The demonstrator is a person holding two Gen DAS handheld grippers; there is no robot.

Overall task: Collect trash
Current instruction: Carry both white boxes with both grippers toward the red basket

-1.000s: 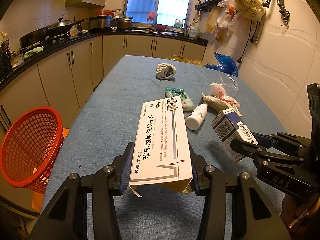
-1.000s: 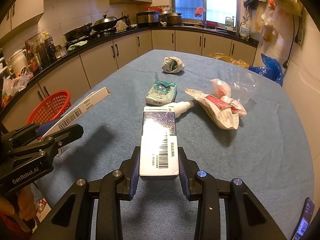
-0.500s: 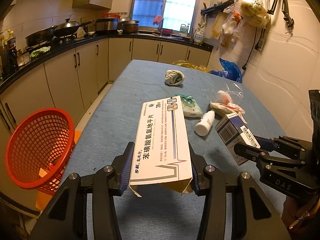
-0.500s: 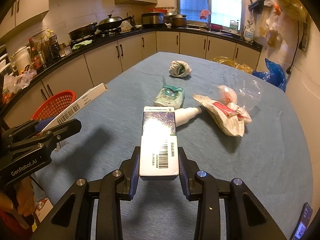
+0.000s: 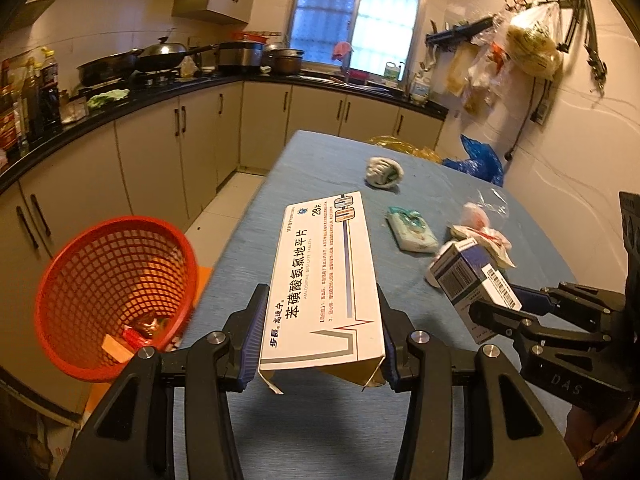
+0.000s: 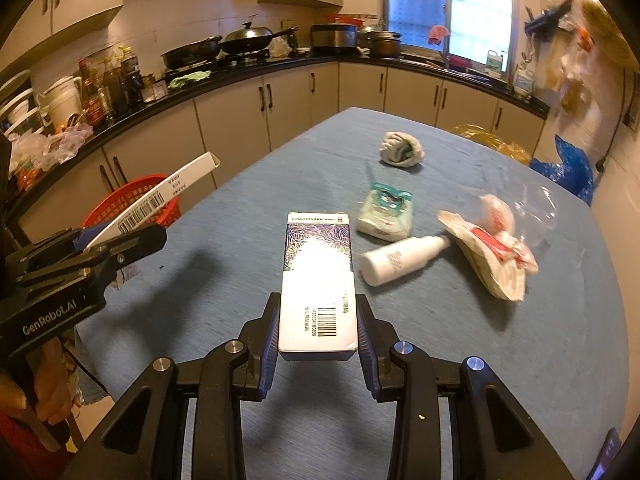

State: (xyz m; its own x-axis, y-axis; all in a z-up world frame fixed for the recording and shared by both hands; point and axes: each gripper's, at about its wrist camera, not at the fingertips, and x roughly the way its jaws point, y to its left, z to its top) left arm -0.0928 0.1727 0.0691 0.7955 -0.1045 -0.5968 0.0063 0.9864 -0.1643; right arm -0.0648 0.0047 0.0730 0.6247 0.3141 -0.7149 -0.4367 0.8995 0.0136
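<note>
My left gripper [image 5: 320, 332] is shut on a flat white medicine box [image 5: 324, 280] and holds it above the table's left edge. It also shows in the right wrist view [image 6: 120, 240]. My right gripper [image 6: 318, 328] is shut on a blue and white carton [image 6: 318, 280], also seen in the left wrist view [image 5: 472, 280]. A red mesh basket [image 5: 116, 292] stands on the floor left of the table, with some trash in its bottom. On the blue table [image 6: 520, 360] lie a white bottle [image 6: 400, 260], a tissue pack [image 6: 384, 212], a crumpled wrapper [image 6: 496, 248] and a balled cloth [image 6: 400, 150].
Kitchen cabinets and a black counter [image 5: 160, 96] with pans run along the left and back. Bags hang on the right wall [image 5: 532, 40]. A blue bag [image 6: 572, 168] and a yellow one [image 6: 480, 136] sit past the table's far end.
Both grippers have drawn back and turned left with their boxes. The red basket now appears larger and nearer to the left gripper.
</note>
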